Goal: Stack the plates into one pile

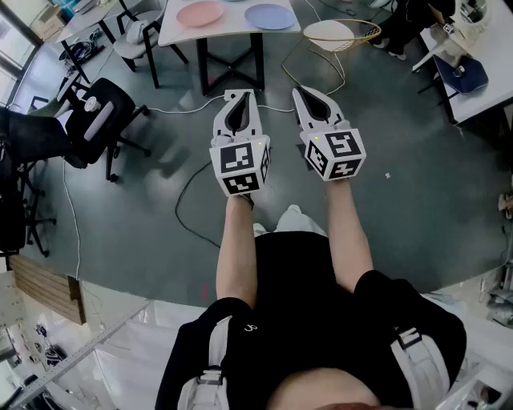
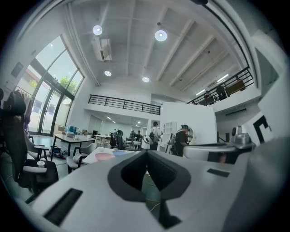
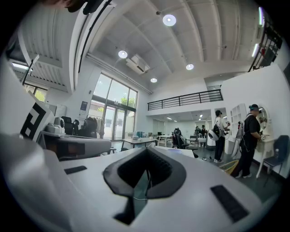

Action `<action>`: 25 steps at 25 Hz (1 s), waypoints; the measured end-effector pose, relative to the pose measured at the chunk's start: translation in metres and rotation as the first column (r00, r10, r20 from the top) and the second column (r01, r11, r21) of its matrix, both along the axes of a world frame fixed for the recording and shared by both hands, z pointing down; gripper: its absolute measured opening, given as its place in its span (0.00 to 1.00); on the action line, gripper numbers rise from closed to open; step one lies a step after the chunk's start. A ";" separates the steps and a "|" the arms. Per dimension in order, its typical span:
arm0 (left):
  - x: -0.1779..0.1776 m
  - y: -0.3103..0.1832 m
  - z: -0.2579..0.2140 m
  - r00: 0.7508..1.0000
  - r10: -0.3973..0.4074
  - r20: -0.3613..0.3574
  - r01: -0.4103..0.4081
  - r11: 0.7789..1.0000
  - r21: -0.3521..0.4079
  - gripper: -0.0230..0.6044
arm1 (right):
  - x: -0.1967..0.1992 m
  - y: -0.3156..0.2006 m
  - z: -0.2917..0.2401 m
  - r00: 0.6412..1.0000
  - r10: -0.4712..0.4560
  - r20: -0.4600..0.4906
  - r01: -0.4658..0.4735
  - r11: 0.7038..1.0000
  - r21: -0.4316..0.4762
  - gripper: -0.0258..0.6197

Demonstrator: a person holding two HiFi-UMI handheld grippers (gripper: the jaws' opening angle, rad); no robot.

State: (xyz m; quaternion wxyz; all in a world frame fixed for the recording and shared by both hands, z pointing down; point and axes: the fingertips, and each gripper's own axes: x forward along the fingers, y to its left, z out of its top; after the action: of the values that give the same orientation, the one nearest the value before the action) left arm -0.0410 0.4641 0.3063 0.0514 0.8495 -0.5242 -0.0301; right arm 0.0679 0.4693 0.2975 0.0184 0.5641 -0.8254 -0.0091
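**Stacking not yet begun: plates lie apart, both grippers empty**

Nothing of the pile exists so far, judging by how things lie. In the head view a pink plate (image 1: 199, 14) and a blue plate (image 1: 269, 16) sit side by side on the white table (image 1: 232, 36) at the far edge of the frame, near each other but not overlapping. Each lies flat on the tabletop. Whether more plates lie beyond the top edge of the frame cannot be told.

The person stands well back from that table, with open grey floor (image 1: 160, 208) between. The left gripper (image 1: 243, 94) and the right gripper (image 1: 303, 94) are held out level in front of the body, pointing toward the table. The jaws of each are closed together with nothing between them; each gripper's own view shows only the room past the closed tips. In the left gripper view the pink plate (image 2: 105, 156) and the blue one (image 2: 120, 153) appear small and distant on the tabletop.

The whole task is left to do, as I judge it: come up to the table, open one gripper, take one plate by its rim, and set it on the other. An office chair (image 1: 100, 116) stands off to the left, clear of the straight way to the table.
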 end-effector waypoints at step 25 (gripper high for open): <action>-0.008 -0.035 0.007 0.999 0.000 -0.049 -0.002 0.999 -0.036 0.06 | 0.010 -0.027 -0.005 0.998 0.039 0.047 -0.039 0.999 -0.001 0.05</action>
State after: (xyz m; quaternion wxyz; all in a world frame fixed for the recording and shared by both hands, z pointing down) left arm -0.0487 0.4290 0.3131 0.0795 0.8476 -0.5229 -0.0417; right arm 0.0782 0.4422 0.2925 -0.0011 0.5801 -0.8146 0.0045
